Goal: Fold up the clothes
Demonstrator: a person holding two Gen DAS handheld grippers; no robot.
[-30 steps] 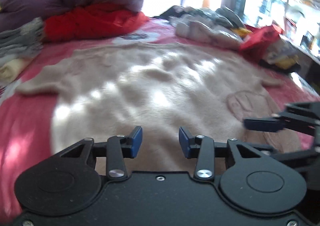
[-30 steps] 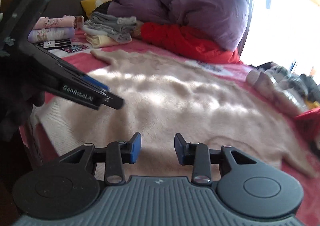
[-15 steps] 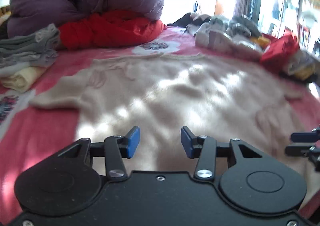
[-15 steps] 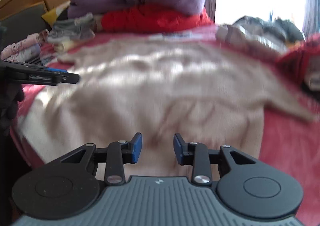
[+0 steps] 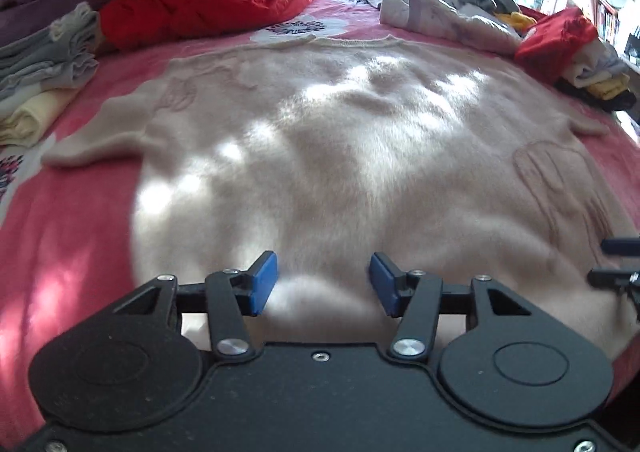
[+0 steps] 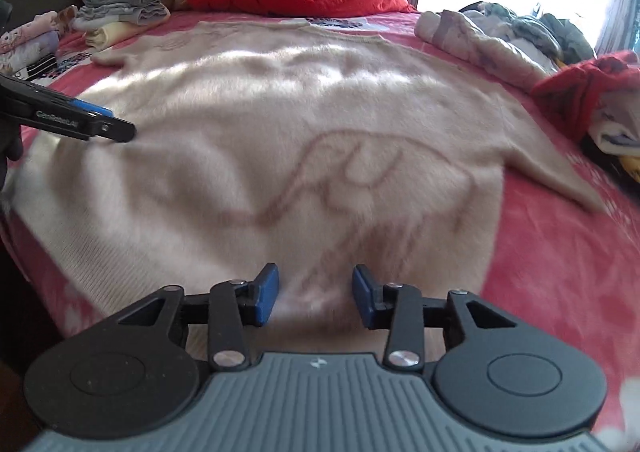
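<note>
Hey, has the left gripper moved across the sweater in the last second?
Yes. The left gripper, jaws just opening and empty, now sits farther left over the beige sweater in the right wrist view.

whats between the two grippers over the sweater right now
Only the beige sweater itself: bare fuzzy knit runs from the left gripper to the right gripper, as the right wrist view shows.

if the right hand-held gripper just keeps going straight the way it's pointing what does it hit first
Most likely the beige sweater, near its bottom hem. The right hand-held gripper, jaws open and empty, points down at it; nothing else shows in between, though depth is unclear.
</note>
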